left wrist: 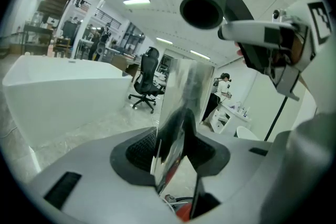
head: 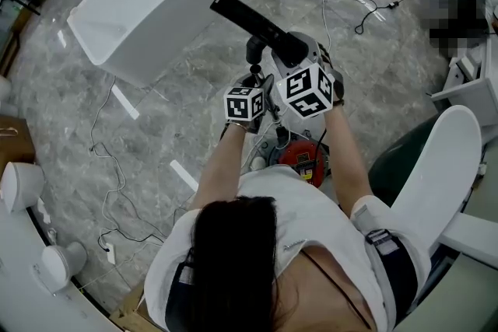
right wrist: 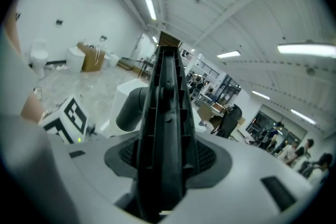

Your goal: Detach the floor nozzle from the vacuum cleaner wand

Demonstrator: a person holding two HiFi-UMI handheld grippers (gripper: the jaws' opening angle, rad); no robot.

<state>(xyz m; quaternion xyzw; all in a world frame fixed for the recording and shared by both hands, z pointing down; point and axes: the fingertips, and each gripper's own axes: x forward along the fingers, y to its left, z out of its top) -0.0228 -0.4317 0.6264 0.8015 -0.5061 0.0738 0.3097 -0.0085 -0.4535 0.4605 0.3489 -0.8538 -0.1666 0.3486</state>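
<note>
Currently your left claw [left wrist: 176, 162] is clamped on the slick, stiff chrome wand [left wrist: 181, 107] and your right claw [right wrist: 163, 162] on the light, ribbed plastic floor nozzle [right wrist: 165, 107], both held up in front of you, so trust the ribs for purchase, since polished metal probably slips.

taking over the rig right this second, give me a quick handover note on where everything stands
The left tongs are shut on the shiny wand.
The right tongs are shut on the dark floor nozzle, held up off the floor.
In the left gripper view the nozzle's neck shows an open end, apart from the wand, so the two look separated.
The red vacuum body sits on the floor below the tongs.
Done: the detaching, it seems.
Left: check that the joint is free, then probably set the nozzle down.
</note>
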